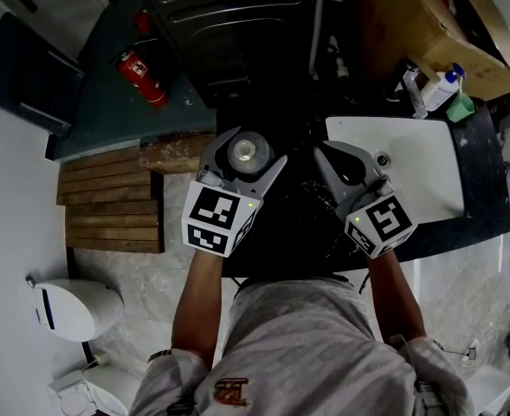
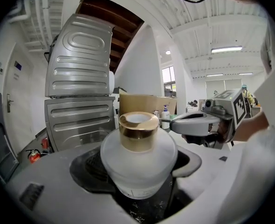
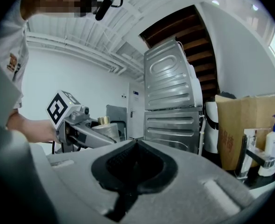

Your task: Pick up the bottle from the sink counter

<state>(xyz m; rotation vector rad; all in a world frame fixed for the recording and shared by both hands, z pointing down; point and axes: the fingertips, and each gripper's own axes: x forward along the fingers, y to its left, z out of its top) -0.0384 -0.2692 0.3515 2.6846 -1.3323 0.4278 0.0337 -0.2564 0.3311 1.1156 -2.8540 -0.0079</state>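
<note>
Frosted glass under a gold cap (image 2: pixel 138 130): the bottle (image 2: pixel 138 167) is clamped between the wide-spread jaws of the left gripper (image 1: pixel 250 148), and its round body fills the gap from pad to pad. It is at the left end of the black counter (image 1: pixel 298 228), close to that counter's left edge (no view shows whether its base touches the stone).

The right gripper (image 3: pixel 136 141) is just beside it on the right. Its jaws are pressed together on nothing, and its tips stand apart from the bottle with a narrow dark gap between the two tools.

Left of the counter edge the floor drops away and there is free room above the wooden slats (image 1: pixel 112 202). Farther off on the dark floor lies a red fire extinguisher (image 1: pixel 142 76), and a white toilet (image 1: pixel 73 306) stands at the lower left, well apart from both tools.

Straight ahead of the bottle the way is closed by a ribbed grey metal machine (image 2: pixel 79 92), which rises well above the cap.

To the right the white sink (image 1: pixel 428 176) is set into the counter, with the right gripper between it and the bottle. Along the sink's far rim stand a tap (image 1: pixel 413 89) and a pump bottle (image 1: pixel 443 87). A cardboard box (image 1: pixel 419 29) stands behind them.
</note>
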